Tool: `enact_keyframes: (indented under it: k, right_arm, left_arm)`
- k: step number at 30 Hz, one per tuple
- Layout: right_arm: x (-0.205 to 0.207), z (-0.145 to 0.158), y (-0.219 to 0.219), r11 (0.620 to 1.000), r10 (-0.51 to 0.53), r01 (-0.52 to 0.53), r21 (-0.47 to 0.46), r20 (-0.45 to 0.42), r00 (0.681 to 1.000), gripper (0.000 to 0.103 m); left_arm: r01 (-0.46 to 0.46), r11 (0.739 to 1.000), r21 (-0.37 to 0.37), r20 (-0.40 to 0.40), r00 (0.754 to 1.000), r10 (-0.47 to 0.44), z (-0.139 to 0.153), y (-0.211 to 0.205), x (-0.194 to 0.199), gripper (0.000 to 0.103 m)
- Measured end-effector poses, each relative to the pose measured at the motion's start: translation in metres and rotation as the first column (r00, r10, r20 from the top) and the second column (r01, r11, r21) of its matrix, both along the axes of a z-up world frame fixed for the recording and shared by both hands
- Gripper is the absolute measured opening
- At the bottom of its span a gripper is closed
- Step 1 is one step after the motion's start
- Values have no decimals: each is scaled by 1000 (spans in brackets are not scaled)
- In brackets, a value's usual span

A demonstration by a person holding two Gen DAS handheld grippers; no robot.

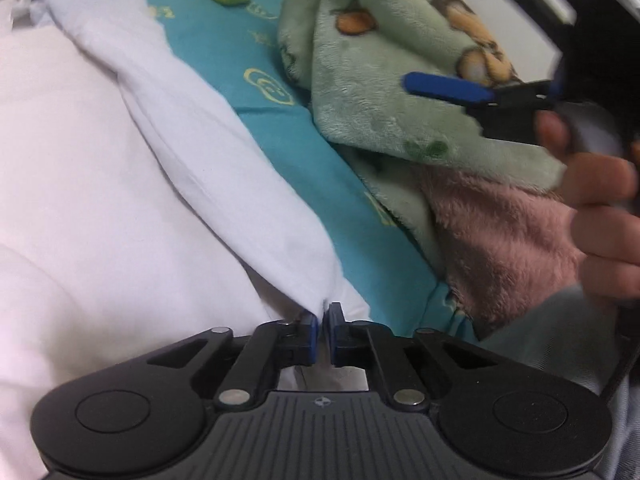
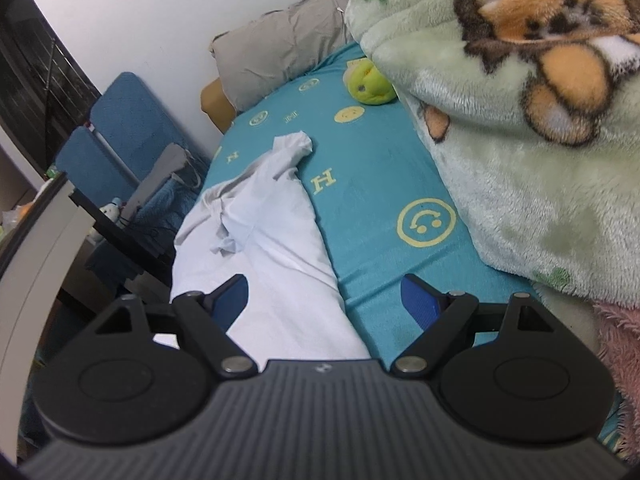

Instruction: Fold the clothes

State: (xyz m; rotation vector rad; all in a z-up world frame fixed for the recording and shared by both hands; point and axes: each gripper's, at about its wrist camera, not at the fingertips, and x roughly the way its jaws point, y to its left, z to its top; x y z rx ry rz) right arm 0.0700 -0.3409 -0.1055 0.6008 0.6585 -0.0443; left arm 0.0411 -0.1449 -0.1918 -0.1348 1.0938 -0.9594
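Observation:
A white garment [image 1: 200,152] lies in a long bunched strip on the teal bed sheet [image 1: 224,40]. My left gripper [image 1: 323,314] is shut, with a corner of the white cloth pinched between its blue pads. In the right wrist view the same garment [image 2: 272,248] stretches away toward the pillow end. My right gripper [image 2: 324,284] hovers open over its near edge, nothing between the fingers. From the left wrist view the right gripper [image 1: 420,32] shows at upper right, jaws wide, held by a person's hand [image 1: 600,200].
A green fleece blanket [image 2: 520,160] with bear prints is heaped along the right, with pink fleece [image 1: 500,240] under it. A green plush toy [image 2: 370,84] lies near a grey pillow [image 2: 280,48]. A blue chair [image 2: 120,132] stands past the bed's left edge.

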Motion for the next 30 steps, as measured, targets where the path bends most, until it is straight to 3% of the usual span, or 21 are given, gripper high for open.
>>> enact_keyframes:
  k: [4,6,10,12,16,18,20,22,24,26,30]
  right_arm:
    - [2,-4,1,1000,-7,6,-23,-19,1000,85]
    - [4,-5,4,999,-4,3,-51,-33,999,85]
    - [8,-7,9,996,23,-27,-82,-52,998,85]
    - [8,-7,14,993,33,-39,-107,-59,998,85]
    - [11,-10,25,986,50,-64,-154,-92,994,85]
    - [11,-12,30,982,60,-77,-171,-106,993,85]
    - [11,-13,33,979,59,-81,-190,-120,991,85]
    - [9,-15,35,977,55,-81,-196,-133,990,85]
    - [6,-14,36,979,57,-82,-187,-132,990,85]
    - [1,-9,38,981,57,-75,-177,-105,993,85]
    - [-1,-1,43,981,60,-70,-179,-61,996,85]
  left_arm:
    - [-84,996,-29,-115,990,80,29,19,5,3]
    - [-144,987,-70,-204,971,127,46,37,7,3]
    - [-239,967,-89,-297,933,203,71,77,1,3]
    - [-282,959,-35,-300,918,259,68,90,-6,3]
    - [-311,934,175,-262,900,349,36,95,-15,2]
    - [-298,916,270,-236,901,363,24,88,-17,1]
    - [-275,910,311,-197,918,345,20,81,-20,1]
    - [-273,918,288,-162,931,328,28,82,-21,5]
    - [-288,929,233,-136,936,325,42,87,-19,17]
    - [-317,932,177,-125,932,341,55,96,-14,34]
    - [-393,912,114,-92,910,404,77,118,8,44]
